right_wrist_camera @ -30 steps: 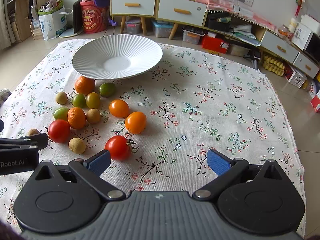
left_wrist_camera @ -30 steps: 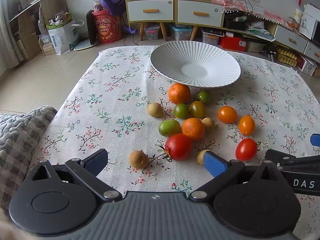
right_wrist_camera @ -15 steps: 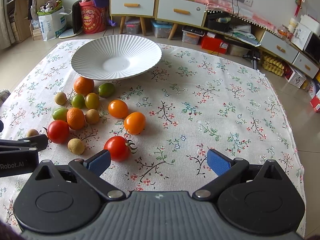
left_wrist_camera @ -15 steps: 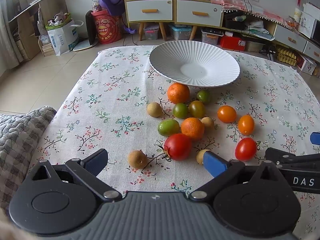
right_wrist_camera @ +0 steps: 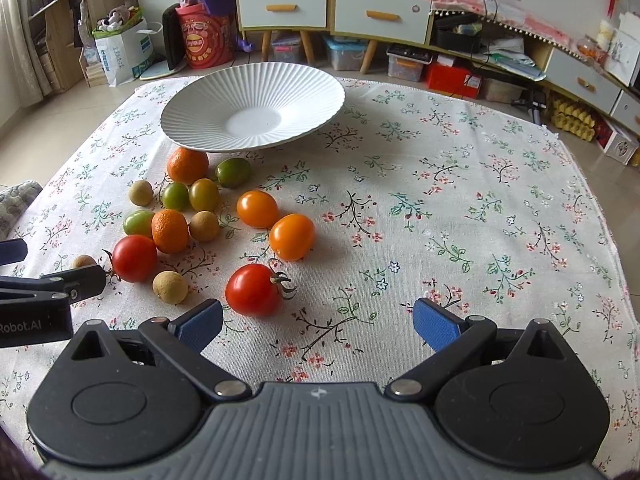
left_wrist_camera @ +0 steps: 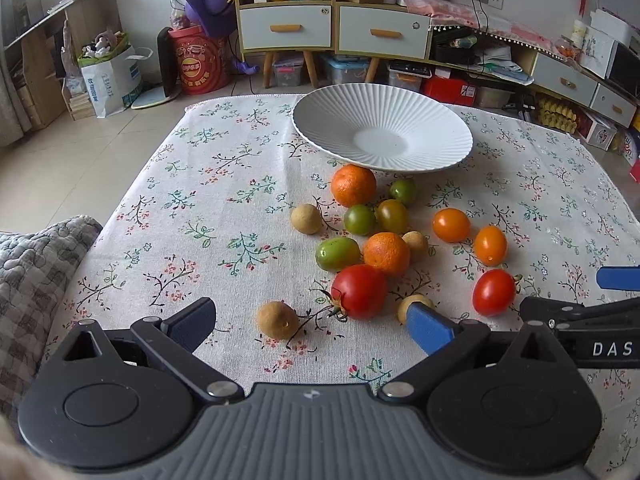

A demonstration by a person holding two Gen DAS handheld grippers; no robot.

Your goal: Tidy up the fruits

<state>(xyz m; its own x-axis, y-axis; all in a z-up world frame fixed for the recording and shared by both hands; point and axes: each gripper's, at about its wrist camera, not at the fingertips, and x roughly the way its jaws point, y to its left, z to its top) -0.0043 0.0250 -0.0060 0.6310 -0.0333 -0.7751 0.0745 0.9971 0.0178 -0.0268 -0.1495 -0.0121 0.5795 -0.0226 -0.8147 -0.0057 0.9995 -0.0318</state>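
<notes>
A white ribbed plate sits at the far side of the floral tablecloth with nothing in it. Several fruits lie loose in front of it: red tomatoes, orange tomatoes, mandarins, green tomatoes and brown longans. My left gripper is open, low over the near edge, with a longan and a red tomato ahead between its fingers. My right gripper is open too, and a red tomato lies just beyond its left finger.
A quilted grey cushion borders the table's left edge. Beyond the table stand cabinets with drawers, a red drum, bags and boxes on the floor. The right half of the tablecloth holds no fruit.
Both views have shifted very slightly; the fruits and plate have not moved. Both grippers stay open.
</notes>
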